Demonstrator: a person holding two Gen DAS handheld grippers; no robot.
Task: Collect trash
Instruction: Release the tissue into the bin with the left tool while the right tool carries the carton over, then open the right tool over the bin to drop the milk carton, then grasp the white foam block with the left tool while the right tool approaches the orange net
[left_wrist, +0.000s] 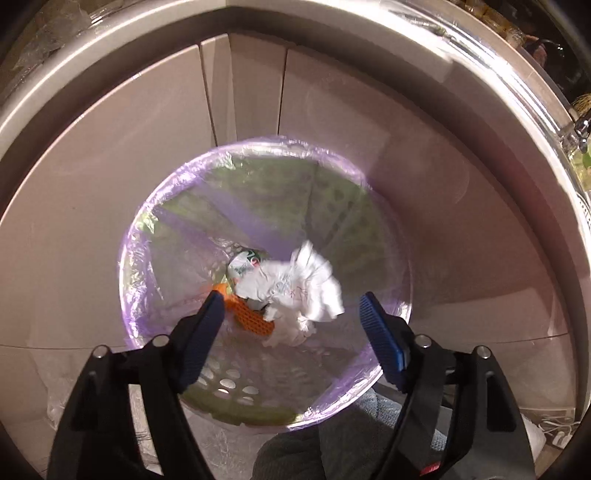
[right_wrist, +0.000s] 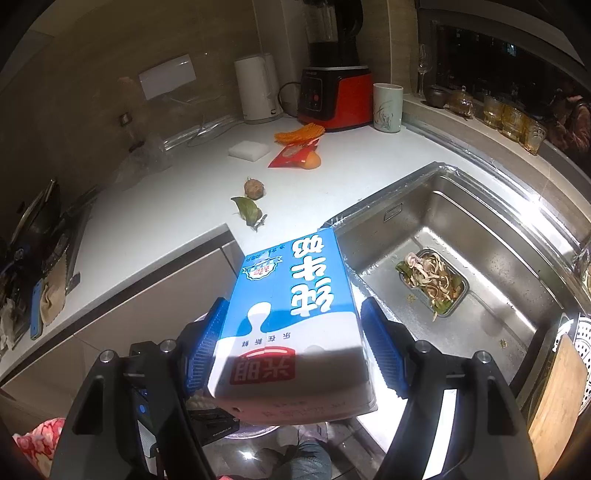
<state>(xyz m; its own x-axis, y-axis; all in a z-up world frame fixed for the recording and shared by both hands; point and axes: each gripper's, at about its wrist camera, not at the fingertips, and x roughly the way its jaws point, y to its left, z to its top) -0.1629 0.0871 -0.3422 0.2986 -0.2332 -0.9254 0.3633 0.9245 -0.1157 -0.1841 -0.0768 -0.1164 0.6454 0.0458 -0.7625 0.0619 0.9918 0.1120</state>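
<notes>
Milk carton, blue and white, sits clamped between the right gripper pads, out over the counter edge at the sink corner. Crumpled white paper appears to hang blurred above the bin's trash, between the spread, empty fingers of the left gripper. Beneath it, an orange mesh piece lies in the purple-lined bin. On the countertop at twelve o'clock: leaf, red wrapper, white sponge. Sink at two o'clock holds a scrap-filled strainer.
</notes>
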